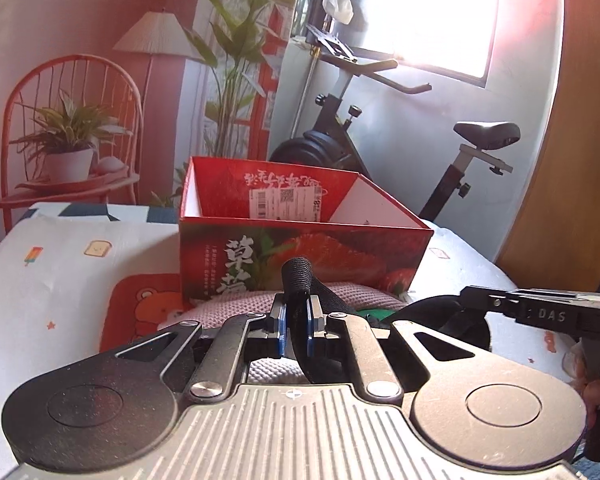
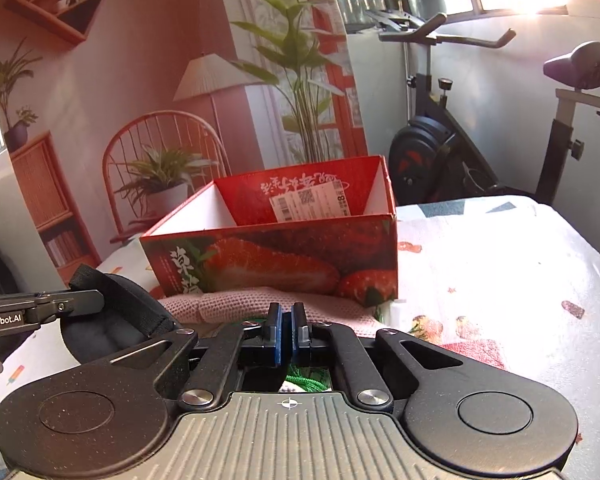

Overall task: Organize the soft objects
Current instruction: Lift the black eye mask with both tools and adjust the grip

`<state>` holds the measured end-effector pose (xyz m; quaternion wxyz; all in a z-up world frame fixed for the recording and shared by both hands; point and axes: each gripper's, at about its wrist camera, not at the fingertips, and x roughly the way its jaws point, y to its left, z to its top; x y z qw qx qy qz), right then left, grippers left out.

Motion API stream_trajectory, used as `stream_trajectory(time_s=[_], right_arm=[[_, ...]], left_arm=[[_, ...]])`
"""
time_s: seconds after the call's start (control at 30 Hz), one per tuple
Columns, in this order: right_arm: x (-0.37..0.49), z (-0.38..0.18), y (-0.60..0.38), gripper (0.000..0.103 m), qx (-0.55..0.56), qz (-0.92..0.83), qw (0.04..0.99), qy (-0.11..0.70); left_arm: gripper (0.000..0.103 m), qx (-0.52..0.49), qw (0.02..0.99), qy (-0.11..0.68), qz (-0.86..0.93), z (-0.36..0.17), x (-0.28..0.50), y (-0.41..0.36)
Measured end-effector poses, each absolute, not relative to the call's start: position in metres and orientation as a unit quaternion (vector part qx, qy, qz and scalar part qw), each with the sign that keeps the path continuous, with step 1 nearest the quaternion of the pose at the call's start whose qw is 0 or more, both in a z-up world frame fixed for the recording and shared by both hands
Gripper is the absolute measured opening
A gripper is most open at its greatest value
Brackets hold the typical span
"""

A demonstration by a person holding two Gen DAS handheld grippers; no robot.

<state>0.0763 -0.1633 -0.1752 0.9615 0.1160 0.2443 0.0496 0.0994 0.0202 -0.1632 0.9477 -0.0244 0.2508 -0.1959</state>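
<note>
Both tools gripped one black padded strap piece just in front of the strawberry box (image 1: 306, 254). Left gripper (image 1: 296, 330) was clamped on its black strap (image 1: 298, 276); right gripper (image 2: 286, 334) was pinched shut, its catch hidden. Judged step: carrying. Next: lift over the box's near wall, then release inside.

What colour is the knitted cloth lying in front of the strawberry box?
Pale pink knitted cloth, clearest in the right wrist view.
</note>
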Motion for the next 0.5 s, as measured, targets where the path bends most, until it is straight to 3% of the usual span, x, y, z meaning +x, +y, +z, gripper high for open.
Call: stream_trajectory(time_s=[0.23, 0.3, 0.5], right_arm=[[0.075, -0.195, -0.16, 0.005, 0.136, 0.062, 0.949, 0.277], [0.075, -0.204, -0.158, 0.01, 0.15, 0.071, 0.942, 0.293], [0.075, -0.225, -0.167, 0.011, 0.208, 0.076, 0.918, 0.33]], left_arm=[[0.01, -0.022, 0.93, 0.322, -0.178, -0.196, 0.106, 0.022], [0.01, -0.022, 0.923, 0.343, -0.174, -0.205, 0.107, 0.025], [0.011, -0.036, 0.914, 0.362, -0.18, -0.21, 0.109, 0.034]])
